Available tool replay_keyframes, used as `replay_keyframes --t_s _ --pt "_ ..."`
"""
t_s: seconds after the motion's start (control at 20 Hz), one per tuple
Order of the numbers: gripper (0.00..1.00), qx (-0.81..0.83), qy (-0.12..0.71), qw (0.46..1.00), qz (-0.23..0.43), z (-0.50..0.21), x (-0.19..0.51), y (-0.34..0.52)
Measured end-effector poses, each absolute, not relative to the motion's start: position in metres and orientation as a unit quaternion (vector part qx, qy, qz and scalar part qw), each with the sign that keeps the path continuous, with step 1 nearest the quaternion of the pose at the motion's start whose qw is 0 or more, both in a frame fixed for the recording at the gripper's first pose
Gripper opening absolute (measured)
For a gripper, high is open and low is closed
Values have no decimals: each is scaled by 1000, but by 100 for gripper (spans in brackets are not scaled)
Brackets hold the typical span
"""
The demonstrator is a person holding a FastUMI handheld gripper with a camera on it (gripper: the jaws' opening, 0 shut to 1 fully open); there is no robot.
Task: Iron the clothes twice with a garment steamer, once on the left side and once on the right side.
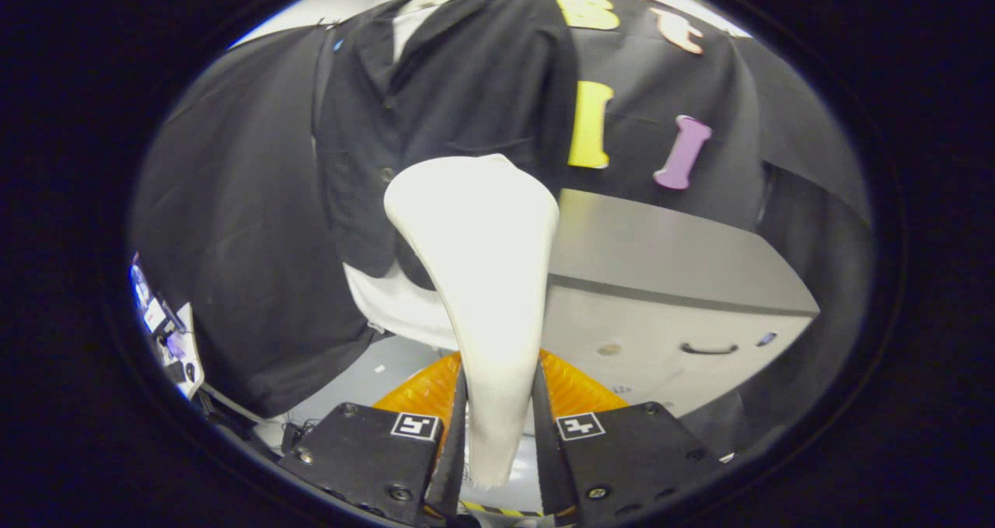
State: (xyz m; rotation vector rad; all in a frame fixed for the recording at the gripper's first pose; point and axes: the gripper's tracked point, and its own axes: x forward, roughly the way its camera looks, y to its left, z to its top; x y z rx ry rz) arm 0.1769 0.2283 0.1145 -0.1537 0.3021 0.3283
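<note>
Grey cabinet with dark drawer handle

Steamer: white, handle narrow at the bottom, widening upward to a broad rounded head; upright, clamped at the handle between both gripper fingers.
Head: raised in front of the jacket's lower front.
Jacket: black, buttoned, hung upright beyond the fingers, over a white shirt showing at collar and hem.
</note>
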Motion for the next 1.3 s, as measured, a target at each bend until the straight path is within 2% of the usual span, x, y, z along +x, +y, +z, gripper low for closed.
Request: replay_keyframes --t_s 0.25,0.5,0.8,1.3 --pt "42 -31 161 979 117 76 134 102" --pt "41 2 201 975 94 3 70 -9" --pt "42 21 249 964 95 -91 9 -64" --pt "42 41 264 958 102 -126 -33 -92"
